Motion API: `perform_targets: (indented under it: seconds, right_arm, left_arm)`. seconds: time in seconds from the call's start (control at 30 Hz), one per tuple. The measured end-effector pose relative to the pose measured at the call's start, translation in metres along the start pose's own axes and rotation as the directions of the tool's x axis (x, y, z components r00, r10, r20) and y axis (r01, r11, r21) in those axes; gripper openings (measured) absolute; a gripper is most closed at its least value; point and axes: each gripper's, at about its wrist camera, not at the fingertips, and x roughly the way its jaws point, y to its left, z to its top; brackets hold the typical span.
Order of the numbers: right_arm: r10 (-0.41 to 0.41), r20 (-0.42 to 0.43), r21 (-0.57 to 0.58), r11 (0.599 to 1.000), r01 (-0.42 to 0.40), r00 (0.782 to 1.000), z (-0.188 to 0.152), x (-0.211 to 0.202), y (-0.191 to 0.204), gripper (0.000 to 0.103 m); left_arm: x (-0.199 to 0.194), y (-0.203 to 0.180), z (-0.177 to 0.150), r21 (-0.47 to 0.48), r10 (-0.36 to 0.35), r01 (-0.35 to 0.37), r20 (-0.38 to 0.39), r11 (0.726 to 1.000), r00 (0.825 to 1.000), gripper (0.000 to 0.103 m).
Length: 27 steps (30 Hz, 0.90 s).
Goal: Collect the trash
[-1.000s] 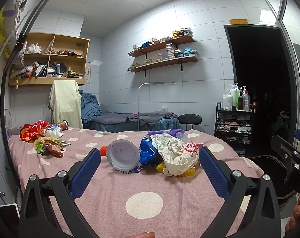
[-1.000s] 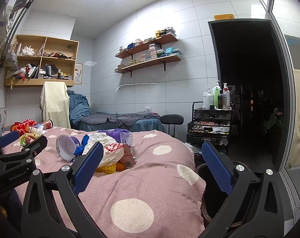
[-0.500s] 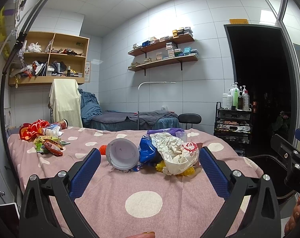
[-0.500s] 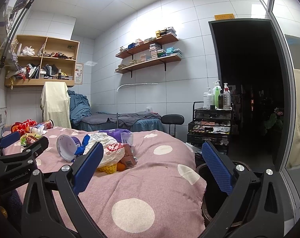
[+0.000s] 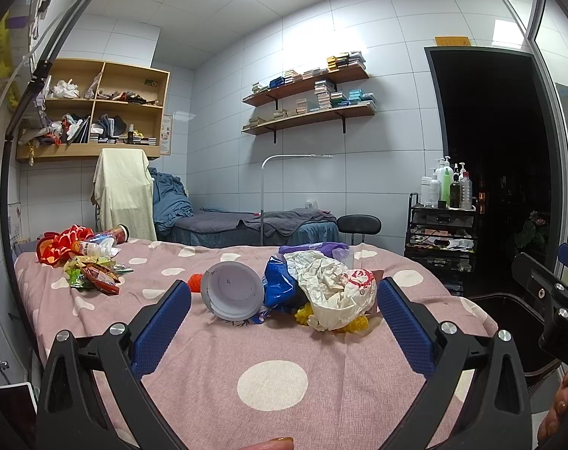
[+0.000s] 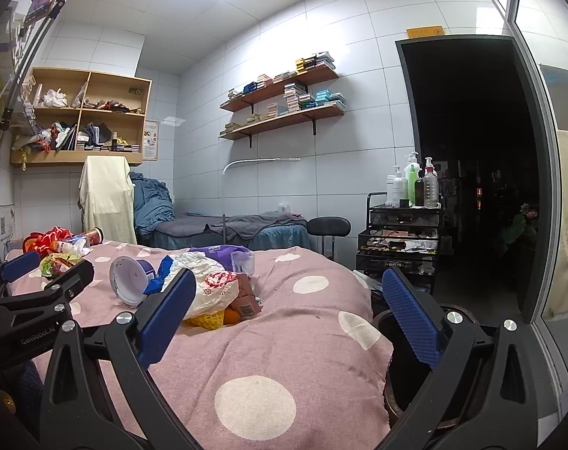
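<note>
A trash pile lies mid-bed on the pink dotted bedspread [image 5: 272,378]: a tipped white cup [image 5: 231,294], a blue wrapper [image 5: 278,285], a crumpled white bag [image 5: 336,292] and yellow netting [image 5: 353,324]. It also shows in the right wrist view, with the cup [image 6: 128,279] and the bag [image 6: 212,288]. A second pile of snack wrappers [image 5: 92,272] and a bottle [image 5: 96,247] lies at the far left. My left gripper [image 5: 284,322] is open and empty, just short of the middle pile. My right gripper [image 6: 287,311] is open and empty over the bed's right edge.
A dark round bin [image 6: 400,371] stands on the floor by the bed's right side. A black trolley with bottles [image 6: 400,236] and a stool [image 6: 329,227] stand behind. A second bed [image 5: 254,225] and wall shelves are at the back.
</note>
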Motion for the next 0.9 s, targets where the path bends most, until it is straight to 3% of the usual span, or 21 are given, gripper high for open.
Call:
perform_targets:
  seconds: [0.9]
  right_arm:
    - [0.001,-0.004,0.011,1.000,-0.001,1.000,0.0032,-0.0007,-0.0027,0.098]
  left_arm:
    - [0.0031,-0.0064,0.0005,-0.002,-0.013,0.013,-0.021,1.000,1.000,0.098]
